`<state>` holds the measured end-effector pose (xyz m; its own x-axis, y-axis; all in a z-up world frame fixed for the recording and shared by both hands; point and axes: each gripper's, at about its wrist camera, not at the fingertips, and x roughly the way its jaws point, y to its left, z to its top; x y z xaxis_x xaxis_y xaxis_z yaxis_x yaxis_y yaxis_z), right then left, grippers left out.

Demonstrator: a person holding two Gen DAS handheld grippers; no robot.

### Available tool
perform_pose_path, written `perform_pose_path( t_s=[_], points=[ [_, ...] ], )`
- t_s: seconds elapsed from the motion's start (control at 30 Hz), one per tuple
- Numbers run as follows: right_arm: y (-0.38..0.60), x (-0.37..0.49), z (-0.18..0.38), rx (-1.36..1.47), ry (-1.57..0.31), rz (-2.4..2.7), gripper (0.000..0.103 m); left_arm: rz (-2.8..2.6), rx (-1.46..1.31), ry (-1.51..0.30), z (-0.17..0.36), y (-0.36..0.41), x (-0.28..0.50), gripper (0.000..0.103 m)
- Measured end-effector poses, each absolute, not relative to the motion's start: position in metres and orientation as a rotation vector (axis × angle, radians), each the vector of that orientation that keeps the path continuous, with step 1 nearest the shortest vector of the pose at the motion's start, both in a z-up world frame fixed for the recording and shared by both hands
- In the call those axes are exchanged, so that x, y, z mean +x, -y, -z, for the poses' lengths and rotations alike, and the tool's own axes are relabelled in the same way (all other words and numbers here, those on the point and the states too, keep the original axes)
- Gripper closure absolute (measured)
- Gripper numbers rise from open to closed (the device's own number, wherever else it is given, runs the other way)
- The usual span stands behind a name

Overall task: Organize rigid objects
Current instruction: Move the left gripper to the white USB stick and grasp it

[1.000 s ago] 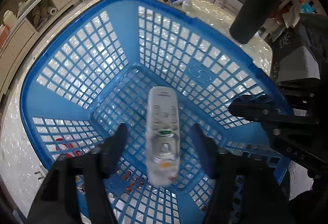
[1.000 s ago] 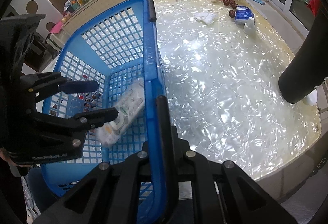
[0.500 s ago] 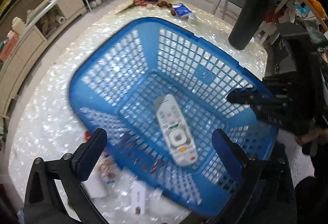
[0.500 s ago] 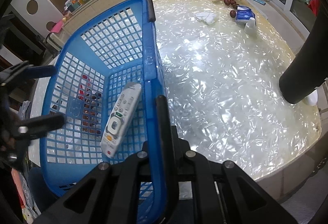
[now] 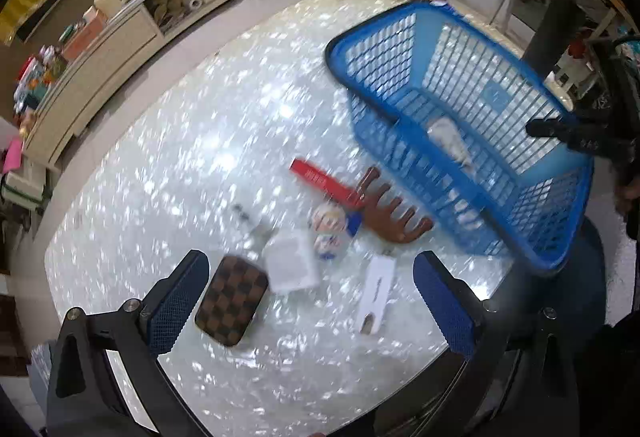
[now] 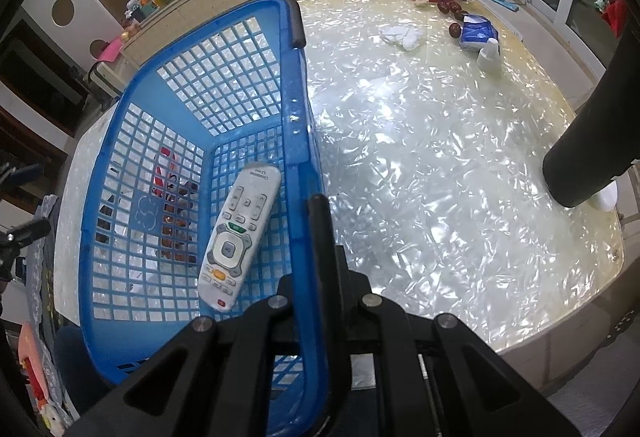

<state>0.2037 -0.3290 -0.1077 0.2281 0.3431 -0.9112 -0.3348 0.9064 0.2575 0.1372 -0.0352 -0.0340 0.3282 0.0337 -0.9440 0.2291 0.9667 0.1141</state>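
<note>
Pearly white shell-patterned worktop [image 5: 192,141] stretches ahead of both tools. On it stands a blue plastic lattice basket [image 6: 180,141], whose near rim the right hand-held gripper [image 6: 310,233] pinches with its jaws closed tight. Inside the basket, just left of that gripper, lies a white remote control [image 6: 236,233], buttons up. The left hand-held gripper [image 5: 310,301] hangs over the worktop with its jaws spread wide and nothing between them; the basket sits ahead and to its right. Ahead of its fingers lie a brown antler-shaped comb [image 5: 394,213], a red flat box [image 5: 324,181], a brown chequered case [image 5: 232,299] beside the left finger, a white square box [image 5: 292,265], a white slim card [image 5: 376,293] and a small blurred doll figure [image 5: 330,227].
</note>
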Motion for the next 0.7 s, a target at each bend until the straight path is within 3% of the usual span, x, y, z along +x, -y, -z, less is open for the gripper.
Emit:
perform_pose_path(
  t_s=[0.3, 0.7],
  points=[
    [0.327, 0.204, 0.107, -0.001, -1.263, -0.461, 0.096, 0.104, 0.213, -1.275, 0.081, 0.016, 0.123, 0.001],
    [0.327, 0.202, 0.108, -0.013, -1.272, -0.464, 0.096, 0.205, 0.207, -1.351, 0.144, 0.044, 0.121, 0.001]
  ],
)
